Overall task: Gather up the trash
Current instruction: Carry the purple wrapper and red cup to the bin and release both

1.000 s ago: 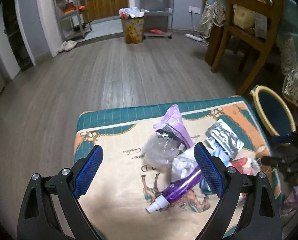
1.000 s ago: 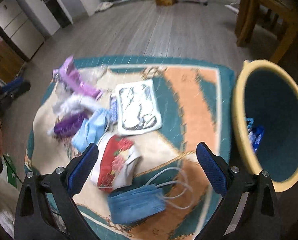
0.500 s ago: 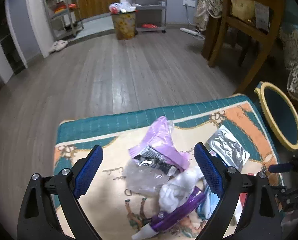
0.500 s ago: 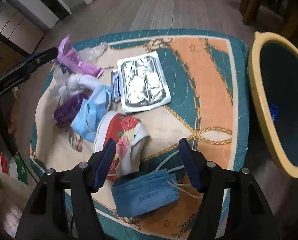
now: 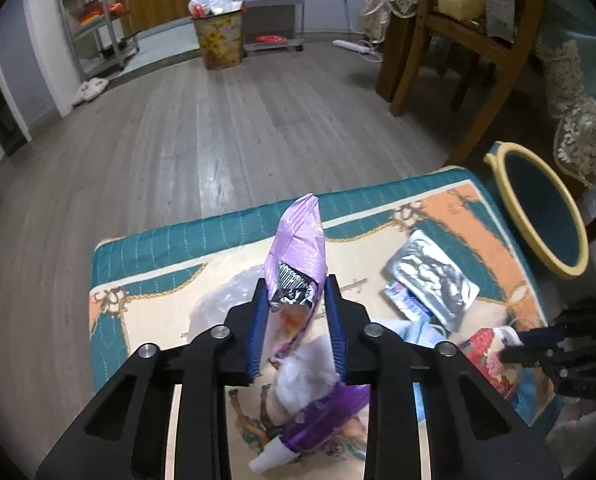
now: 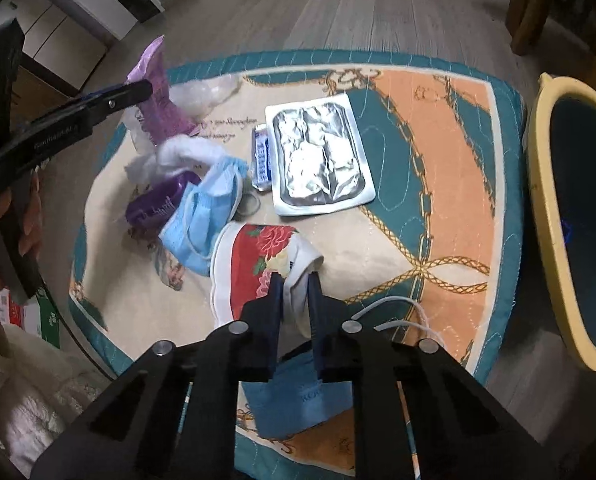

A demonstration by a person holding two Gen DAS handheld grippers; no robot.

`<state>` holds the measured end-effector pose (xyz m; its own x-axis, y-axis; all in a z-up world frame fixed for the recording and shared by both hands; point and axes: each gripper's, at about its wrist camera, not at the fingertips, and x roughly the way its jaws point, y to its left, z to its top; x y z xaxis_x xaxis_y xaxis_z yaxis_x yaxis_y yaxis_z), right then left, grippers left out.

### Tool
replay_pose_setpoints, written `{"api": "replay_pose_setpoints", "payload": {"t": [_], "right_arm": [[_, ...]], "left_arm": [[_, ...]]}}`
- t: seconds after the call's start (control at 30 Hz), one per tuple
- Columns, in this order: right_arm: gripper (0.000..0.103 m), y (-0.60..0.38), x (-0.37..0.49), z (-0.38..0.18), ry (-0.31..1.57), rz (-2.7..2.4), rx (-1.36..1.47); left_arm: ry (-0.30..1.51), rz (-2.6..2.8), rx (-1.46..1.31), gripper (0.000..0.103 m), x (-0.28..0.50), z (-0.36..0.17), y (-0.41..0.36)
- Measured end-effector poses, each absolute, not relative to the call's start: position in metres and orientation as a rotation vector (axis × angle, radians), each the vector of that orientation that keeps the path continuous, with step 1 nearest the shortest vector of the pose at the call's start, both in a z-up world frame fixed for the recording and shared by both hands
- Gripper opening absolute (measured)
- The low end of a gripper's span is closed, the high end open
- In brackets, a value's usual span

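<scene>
Left gripper (image 5: 295, 300) closing, pinching purple foil wrapper (image 5: 298, 240) upright over patterned mat (image 5: 145, 240). Right gripper (image 6: 295, 280) closing, pinching white edge of red floral package (image 6: 253, 268) on mat; yellow-rimmed bin (image 6: 554, 216) beside mat.

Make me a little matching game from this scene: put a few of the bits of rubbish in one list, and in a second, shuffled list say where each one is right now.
Things:
1. purple wrapper
2. red flowered packet
3. silver foil pouch
4. dark blue mask

Places:
A. lying flat on the cloth, touched by neither gripper
B. between the pads of the left gripper, whose jaws are closing
C. under the right gripper, at the cloth's near edge
D. pinched at its edge by the right gripper, whose jaws are closing

Pairs: 1-B, 2-D, 3-A, 4-C
</scene>
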<state>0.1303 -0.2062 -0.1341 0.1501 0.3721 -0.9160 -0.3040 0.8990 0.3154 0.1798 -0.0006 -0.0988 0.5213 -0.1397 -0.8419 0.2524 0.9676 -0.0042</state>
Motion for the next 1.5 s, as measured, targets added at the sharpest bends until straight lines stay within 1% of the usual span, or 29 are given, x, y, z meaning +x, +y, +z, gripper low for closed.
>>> {"api": "replay_pose_setpoints", "payload": {"t": [0.07,0.1,0.23,0.47,0.67,0.97,1.3,1.5], "right_arm": [[0.011,-0.206,0.128,-0.125,1.315,0.486,0.042],[0.011,-0.205,0.128,-0.121,1.303,0.485,0.037],[0.011,-0.209,0.124,-0.097,1.242,0.458,0.011],[0.011,-0.231,0.117,-0.045,1.115,0.399,0.084],[0.011,-0.259,0.111,-0.012,1.015,0.336,0.139],[0.011,-0.308,0.126,-0.008,0.973,0.221,0.194],[0.011,-0.370,0.142,-0.017,0.951,0.101,0.236],[0.011,-0.408,0.150,-0.026,0.940,0.013,0.257]], "left_arm": [[0.982,-0.255,0.122,0.024,0.176,-0.092,-0.004],[0.969,-0.266,0.123,0.023,0.172,-0.088,-0.006],[0.918,-0.309,0.120,0.023,0.160,-0.068,-0.014],[0.830,-0.379,0.107,0.023,0.136,-0.033,-0.025],[0.777,-0.419,0.084,0.023,0.125,-0.015,-0.032],[0.747,-0.444,0.145,0.023,0.120,-0.015,-0.056],[0.789,-0.501,0.172,0.023,0.119,-0.029,-0.083],[0.776,-0.562,0.186,0.023,0.112,-0.020,-0.115]]}}
